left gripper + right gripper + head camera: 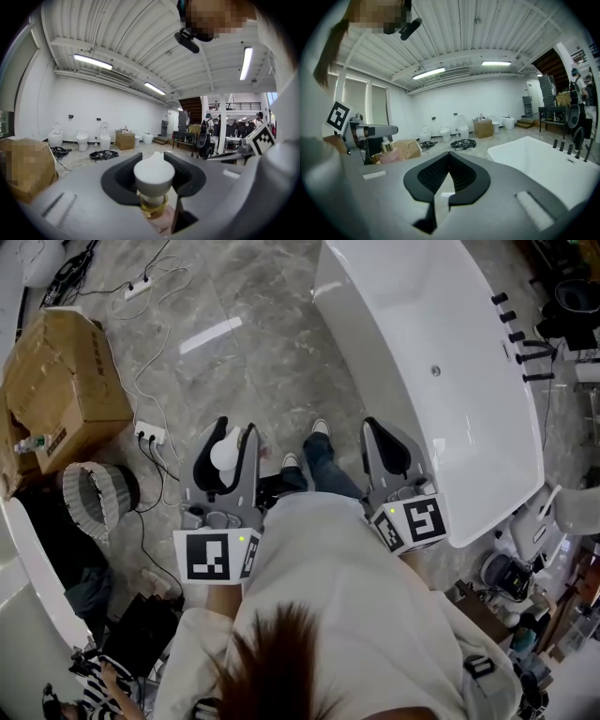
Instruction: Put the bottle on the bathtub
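Left gripper (236, 434) has the bottle (225, 453) and it is a firm hold: the dark pads press in on both sides just under the white cap, gold collar and pink body sitting lower between the jaws. Over to the right gripper (449, 155), its jaws are drawn together at the tips with nothing between them (a bare sliver of gap further back, no more). The two grippers are side by side, both pointing forward. The white bathtub (441, 324) lies just beside the right gripper on its outer side and runs on ahead of it; the bottle is apart from it, on the far side of both tools.
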`<move>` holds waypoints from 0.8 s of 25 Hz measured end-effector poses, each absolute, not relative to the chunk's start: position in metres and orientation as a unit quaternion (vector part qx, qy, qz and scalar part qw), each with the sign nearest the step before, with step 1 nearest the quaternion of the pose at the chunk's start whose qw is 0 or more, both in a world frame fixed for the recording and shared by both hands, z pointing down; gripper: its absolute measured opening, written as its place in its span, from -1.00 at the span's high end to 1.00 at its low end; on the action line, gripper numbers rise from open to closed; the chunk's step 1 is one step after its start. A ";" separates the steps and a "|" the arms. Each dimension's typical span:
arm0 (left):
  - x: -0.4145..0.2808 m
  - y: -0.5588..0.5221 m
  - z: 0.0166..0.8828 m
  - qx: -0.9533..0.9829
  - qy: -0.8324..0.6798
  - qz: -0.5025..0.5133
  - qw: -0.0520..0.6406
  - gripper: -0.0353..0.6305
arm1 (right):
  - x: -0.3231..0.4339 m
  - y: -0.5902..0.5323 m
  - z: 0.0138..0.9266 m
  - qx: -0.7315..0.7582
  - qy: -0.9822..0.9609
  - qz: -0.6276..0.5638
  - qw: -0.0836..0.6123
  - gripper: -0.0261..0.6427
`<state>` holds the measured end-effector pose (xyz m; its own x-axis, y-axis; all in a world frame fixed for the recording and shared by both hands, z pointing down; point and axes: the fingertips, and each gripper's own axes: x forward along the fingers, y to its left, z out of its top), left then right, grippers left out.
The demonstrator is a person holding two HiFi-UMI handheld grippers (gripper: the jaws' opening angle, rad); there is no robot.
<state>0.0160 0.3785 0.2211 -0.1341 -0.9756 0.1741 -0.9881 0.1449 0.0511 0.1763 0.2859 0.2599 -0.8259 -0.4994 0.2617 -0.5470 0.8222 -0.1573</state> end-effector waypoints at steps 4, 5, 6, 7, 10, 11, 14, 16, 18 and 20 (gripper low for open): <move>0.010 0.351 0.218 0.632 -0.770 0.034 0.079 0.32 | 0.175 0.251 0.258 0.265 -0.953 0.109 0.100 0.93; 0.009 0.344 0.216 0.627 -0.775 0.032 0.078 0.32 | 0.176 0.242 0.257 0.263 -0.954 0.107 0.099 0.93; 0.008 0.337 0.213 0.623 -0.778 0.031 0.074 0.32 | 0.178 0.232 0.256 0.262 -0.954 0.106 0.097 0.93; 0.009 0.330 0.211 0.620 -0.781 0.030 0.070 0.32 | 0.179 0.223 0.255 0.262 -0.955 0.104 0.096 0.93; 0.010 0.308 0.204 0.614 -0.787 0.026 0.058 0.32 | 0.185 0.198 0.253 0.261 -0.956 0.101 0.089 0.93; 0.011 0.302 0.202 0.612 -0.789 0.024 0.055 0.32 | 0.187 0.190 0.254 0.261 -0.956 0.102 0.087 0.93; 0.014 0.286 0.196 0.607 -0.793 0.017 0.048 0.32 | 0.192 0.172 0.254 0.257 -0.957 0.103 0.083 0.93; 0.016 0.276 0.193 0.605 -0.795 0.014 0.044 0.32 | 0.196 0.163 0.252 0.255 -0.958 0.102 0.082 0.93; 0.016 0.268 0.188 0.604 -0.796 0.013 0.039 0.32 | 0.200 0.157 0.252 0.253 -0.958 0.105 0.082 0.93; 0.016 0.262 0.183 0.604 -0.796 0.015 0.031 0.33 | 0.202 0.154 0.255 0.252 -0.958 0.109 0.083 0.93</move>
